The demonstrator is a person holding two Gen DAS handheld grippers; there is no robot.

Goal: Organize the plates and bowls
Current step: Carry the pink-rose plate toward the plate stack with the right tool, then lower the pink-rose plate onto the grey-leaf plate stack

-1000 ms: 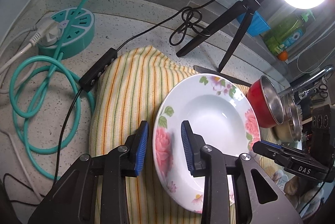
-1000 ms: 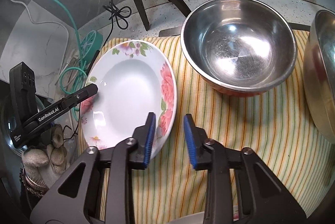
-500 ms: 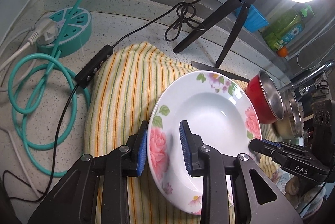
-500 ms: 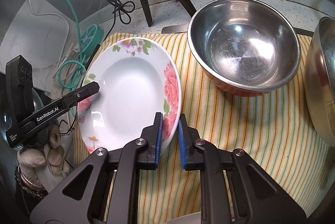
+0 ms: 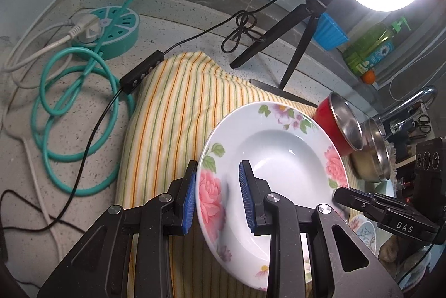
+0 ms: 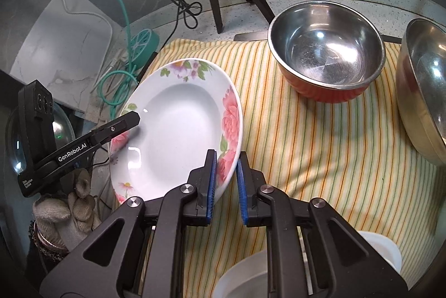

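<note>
Floral porcelain, the plate (image 5: 281, 158) sits clamped at opposite rims between our left tongs (image 5: 216, 195) and right tongs (image 6: 225, 181), tilted above the striped cloth (image 6: 320, 153).

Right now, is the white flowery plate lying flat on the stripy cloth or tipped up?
Tipped up. The white flowered plate slants, its edge lifted above the striped yellow cloth, pinched by the left gripper and right gripper.
</note>
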